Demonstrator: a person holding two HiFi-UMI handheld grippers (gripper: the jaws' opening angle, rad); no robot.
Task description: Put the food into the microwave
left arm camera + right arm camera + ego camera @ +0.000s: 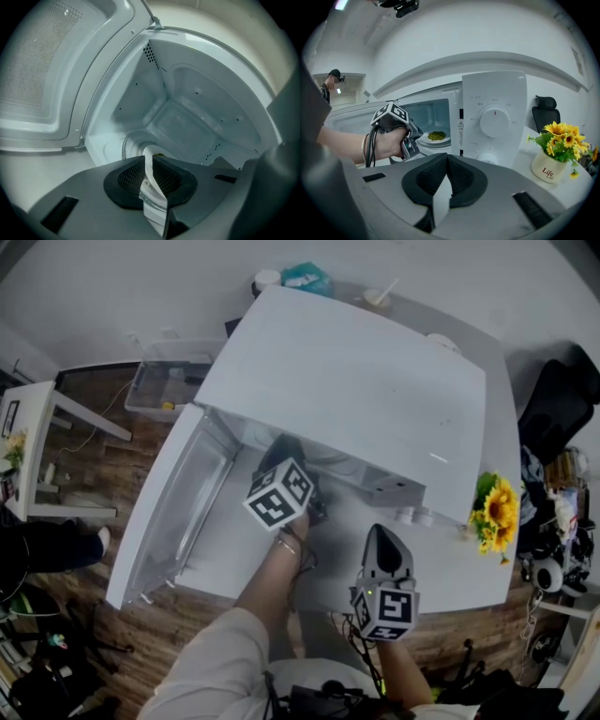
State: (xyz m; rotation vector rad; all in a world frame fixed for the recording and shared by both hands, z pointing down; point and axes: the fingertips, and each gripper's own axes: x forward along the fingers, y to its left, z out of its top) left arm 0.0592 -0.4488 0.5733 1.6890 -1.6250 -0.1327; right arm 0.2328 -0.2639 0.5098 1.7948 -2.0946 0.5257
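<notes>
A white pot point(547, 169) marked "Life" stood on the white surface point(469, 568) to my right. It was full of sunflowers point(497, 507) with green leaves. Past it, off the surface's edge, was a black chair point(558, 404). At the far side were a teal bundle point(307, 277), a white-lidded jar point(266, 279) and a cup point(379, 298) with a stick in it. On the wooden floor point(103, 474) to my left sat a clear plastic bin point(173, 381) and a small white table point(33, 427). A person point(326, 93) in a dark cap stood well off.
</notes>
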